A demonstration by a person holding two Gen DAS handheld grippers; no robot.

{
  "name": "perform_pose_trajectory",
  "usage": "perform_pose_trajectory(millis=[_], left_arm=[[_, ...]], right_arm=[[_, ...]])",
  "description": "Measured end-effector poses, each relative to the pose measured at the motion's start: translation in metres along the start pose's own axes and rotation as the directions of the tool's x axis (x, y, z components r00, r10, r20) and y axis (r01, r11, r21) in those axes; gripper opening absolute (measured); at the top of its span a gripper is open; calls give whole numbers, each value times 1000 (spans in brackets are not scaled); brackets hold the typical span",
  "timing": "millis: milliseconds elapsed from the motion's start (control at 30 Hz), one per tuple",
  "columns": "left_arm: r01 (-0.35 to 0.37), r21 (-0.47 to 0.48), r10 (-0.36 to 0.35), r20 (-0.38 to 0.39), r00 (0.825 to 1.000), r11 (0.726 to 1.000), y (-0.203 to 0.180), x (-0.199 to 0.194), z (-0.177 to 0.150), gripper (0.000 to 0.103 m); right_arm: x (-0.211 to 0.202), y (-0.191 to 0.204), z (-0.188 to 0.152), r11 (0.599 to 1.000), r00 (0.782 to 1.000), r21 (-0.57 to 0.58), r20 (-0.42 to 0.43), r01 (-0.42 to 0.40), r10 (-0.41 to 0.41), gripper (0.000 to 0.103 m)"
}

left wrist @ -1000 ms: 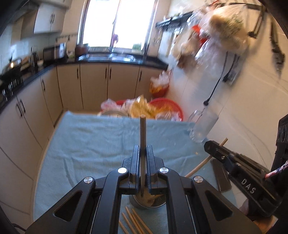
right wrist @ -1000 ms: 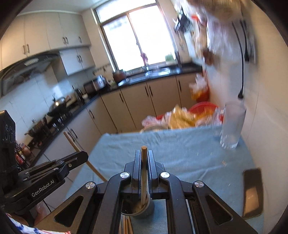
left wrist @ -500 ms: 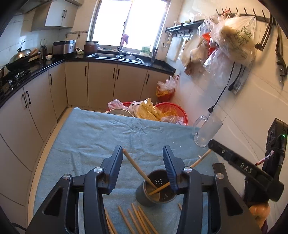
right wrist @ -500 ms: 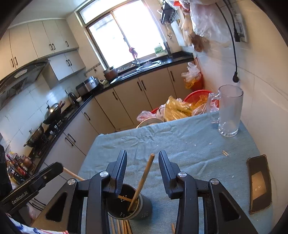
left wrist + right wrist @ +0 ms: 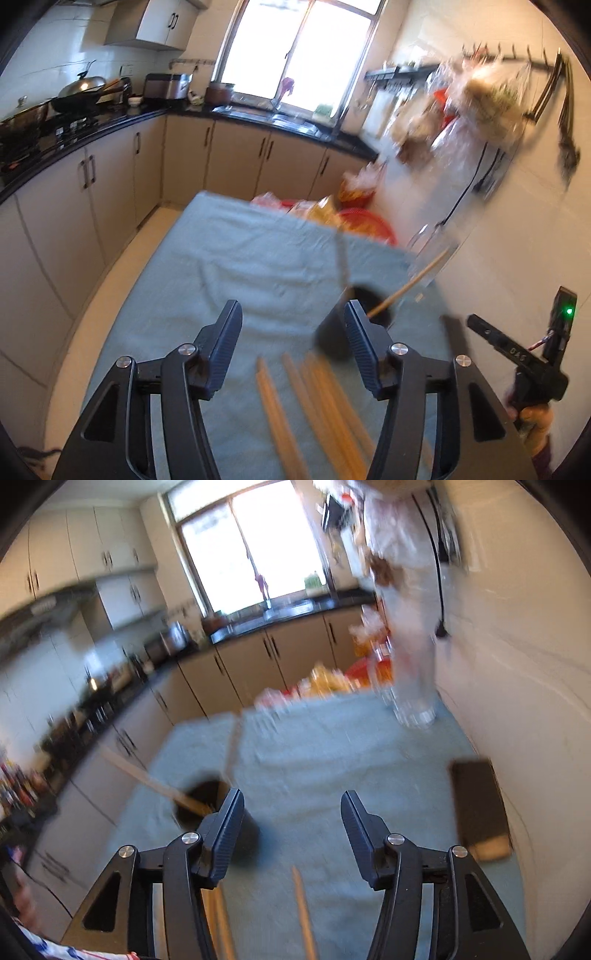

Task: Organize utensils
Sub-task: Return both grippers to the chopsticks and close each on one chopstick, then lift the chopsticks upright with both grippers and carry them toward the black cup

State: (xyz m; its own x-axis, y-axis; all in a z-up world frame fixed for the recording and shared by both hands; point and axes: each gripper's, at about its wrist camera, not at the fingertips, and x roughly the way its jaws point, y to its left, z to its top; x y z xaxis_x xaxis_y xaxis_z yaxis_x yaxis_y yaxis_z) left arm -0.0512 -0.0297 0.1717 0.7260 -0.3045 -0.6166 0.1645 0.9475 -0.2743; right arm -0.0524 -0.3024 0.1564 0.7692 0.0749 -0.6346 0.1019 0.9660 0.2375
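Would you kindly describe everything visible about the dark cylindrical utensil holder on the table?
The dark cylindrical utensil holder stands upright on the teal cloth, blurred in both views. It looks like dark metal with a round open mouth, whose interior reads black. Two light wooden chopsticks lean out of it at different angles. More wooden chopsticks lie loose on the cloth just in front of it. In the left wrist view, the open left gripper partly hides its near side; neither gripper visibly touches it.
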Motion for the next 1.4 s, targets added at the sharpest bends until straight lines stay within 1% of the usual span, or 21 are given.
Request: perform_pose_trajectory(millis=[33,100,133,200,267,300,333,367,433,500,533,567,633,733,833,867,967,1067,1100,1233,1400], left_arm=[[-14,2,14,-32,999,1000,5,7,-12,56],[-28,-13,26,-91,995,1000,15,19,-32,56],[-32,-30,27,-139,990,999,21,30,-45,56],[-26,-33,19,-205,979,999,25,45,-65,55],[-23,-7,21,-241,970,1000,21,55,-80,44],[-20,13,23,-256,967,1000,18,59,-88,42],[-11,40,22,-269,963,999,14,63,-97,38],[-8,64,26,-276,961,998,11,64,-103,32],[-20,123,55,-292,955,992,3,71,-116,26],[-23,141,66,-307,949,990,0,76,-124,21],[-21,147,68,-321,945,989,0,80,-128,16],[-20,151,69,-327,943,988,0,83,-130,14],[-17,156,66,-316,946,988,-3,83,-130,14],[-25,170,79,-319,944,985,-7,88,-128,13],[-42,181,99,-319,943,983,-9,93,-125,8],[-42,171,96,-322,942,984,-7,94,-123,8],[-45,168,98,-323,941,985,-4,95,-122,7],[-49,176,105,-324,940,983,-3,95,-121,7],[-52,182,110,-325,939,982,-3,94,-122,7],[-48,195,116,-349,930,980,4,88,-123,7],[-39,206,120,-401,908,978,17,79,-124,8]], right_arm=[[6,-5,-14,1000,999,-10,-41,15,-15,59],[17,-15,-35,1000,994,-4,-106,18,-18,59],[24,-20,-47,1000,989,4,-151,12,-11,59],[34,-22,-63,1000,979,2,-205,6,-5,58],[42,-21,-79,1000,970,-23,-244,1,-7,54],[45,-19,-84,999,965,-35,-261,-2,-7,52],[47,-18,-90,999,962,-44,-274,-5,-7,52],[49,-17,-95,999,959,-52,-283,-7,-8,52],[51,-13,-103,998,957,-68,-291,-5,-15,52],[55,-12,-107,997,955,-82,-297,-1,-23,52],[57,-12,-109,996,954,-88,-299,2,-29,52],[59,-12,-111,996,953,-92,-300,5,-33,52],[59,-9,-113,994,957,-113,-286,13,-45,52],[60,-2,-114,988,959,-152,-275,29,-70,51],[61,3,-116,978,959,-201,-262,56,-109,42],[62,4,-116,976,959,-211,-259,62,-117,37],[64,9,-117,965,958,-252,-249,79,-143,31],[66,12,-117,961,959,-267,-245,77,-145,11],[66,12,-116,962,958,-261,-249,77,-144,9],[64,5,-115,970,951,-232,-279,65,-131,8],[51,-4,-120,978,936,-204,-337,36,-105,9]])
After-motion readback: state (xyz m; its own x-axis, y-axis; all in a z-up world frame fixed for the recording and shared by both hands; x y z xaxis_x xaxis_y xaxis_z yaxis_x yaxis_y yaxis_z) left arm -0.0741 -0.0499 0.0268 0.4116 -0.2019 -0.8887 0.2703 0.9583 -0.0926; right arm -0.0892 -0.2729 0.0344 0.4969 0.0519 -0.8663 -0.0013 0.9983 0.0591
